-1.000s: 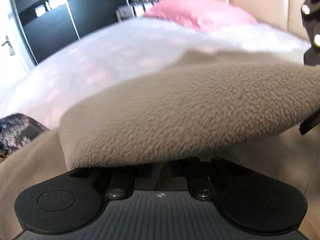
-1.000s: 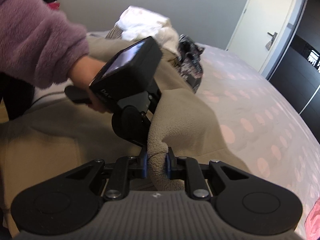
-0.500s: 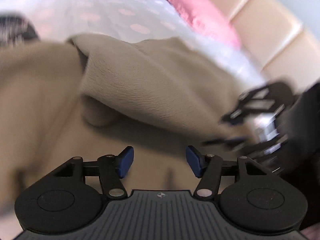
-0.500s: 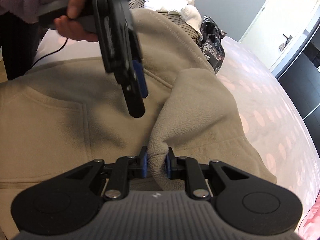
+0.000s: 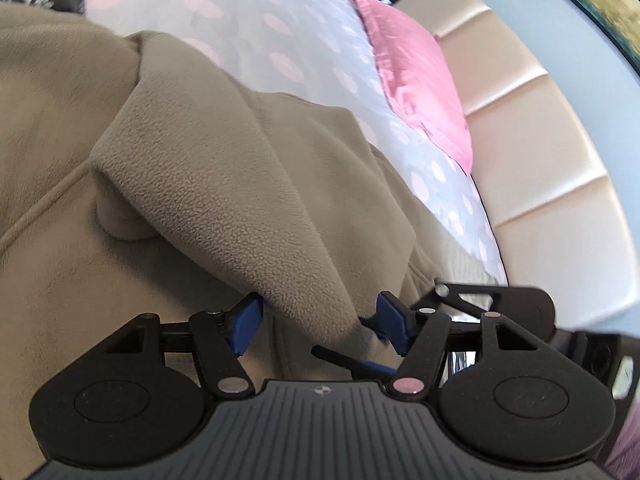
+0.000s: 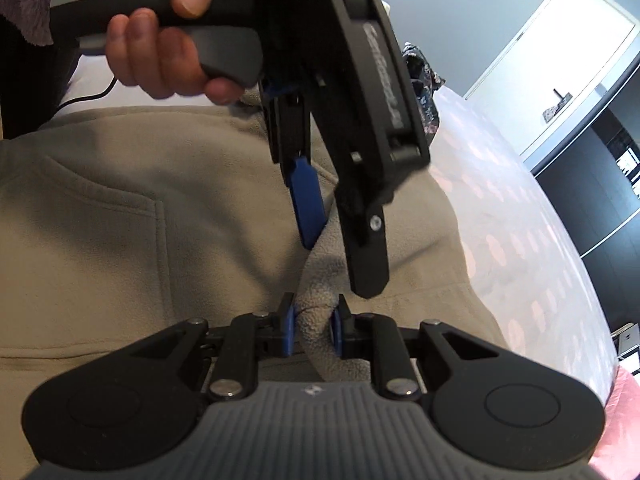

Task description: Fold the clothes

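Bedding with pink spots covers the bed; a pink pillow lies at the far right. On it, the beige fleece garment lies spread, one flap folded over its body. Right gripper pinches the flap's edge. Left gripper has just been opening, and its pads stand wide, clear of the fleece between them. Judged step: laying the fold; next, release and flatten. Garment's outline is cut off.
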A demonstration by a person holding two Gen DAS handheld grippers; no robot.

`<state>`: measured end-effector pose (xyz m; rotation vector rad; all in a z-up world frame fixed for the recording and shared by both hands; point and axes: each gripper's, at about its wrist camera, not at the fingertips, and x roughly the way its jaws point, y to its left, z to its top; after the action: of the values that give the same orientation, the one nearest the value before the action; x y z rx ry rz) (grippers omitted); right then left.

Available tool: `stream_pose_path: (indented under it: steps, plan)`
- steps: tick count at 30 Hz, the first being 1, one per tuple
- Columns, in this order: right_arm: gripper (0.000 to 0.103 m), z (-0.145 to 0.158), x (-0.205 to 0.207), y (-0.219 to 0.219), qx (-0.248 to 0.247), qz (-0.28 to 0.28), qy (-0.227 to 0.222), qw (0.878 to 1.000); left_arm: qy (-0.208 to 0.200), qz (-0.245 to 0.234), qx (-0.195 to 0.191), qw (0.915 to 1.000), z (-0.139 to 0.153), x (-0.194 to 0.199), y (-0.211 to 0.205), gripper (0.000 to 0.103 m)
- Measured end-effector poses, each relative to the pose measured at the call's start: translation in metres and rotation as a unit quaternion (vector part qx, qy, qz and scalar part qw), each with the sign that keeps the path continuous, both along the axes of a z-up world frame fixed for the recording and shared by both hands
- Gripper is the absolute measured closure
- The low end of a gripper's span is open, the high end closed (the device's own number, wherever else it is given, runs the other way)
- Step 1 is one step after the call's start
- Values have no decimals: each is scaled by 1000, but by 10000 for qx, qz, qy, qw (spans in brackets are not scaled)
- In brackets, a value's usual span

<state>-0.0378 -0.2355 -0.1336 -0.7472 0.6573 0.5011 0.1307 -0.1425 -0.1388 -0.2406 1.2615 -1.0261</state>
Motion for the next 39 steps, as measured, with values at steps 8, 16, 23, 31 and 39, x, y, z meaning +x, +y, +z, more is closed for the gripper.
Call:
stream_pose_path:
  steps: [8, 16, 23, 31, 39]
  plan:
    - [74, 2, -19, -4, -115, 105, -118, 9998, 54, 63, 94, 9999, -5, 2, 7, 83]
    - [70, 2, -33, -28, 664, -203, 1, 9976, 219, 93, -191, 9995, -1, 8, 4, 88]
    - [85, 1, -21, -71, 1356, -1125, 387, 9836, 264, 374, -227, 9987, -3, 22, 19, 90]
    - [92, -36, 31, -99, 1916, -2243, 643, 9533, 340, 318, -341, 9983, 1, 25, 17, 92]
    - [103, -52, 65, -131, 1127, -3223, -72, 9399, 526, 165, -389, 9977, -4, 25, 22, 94]
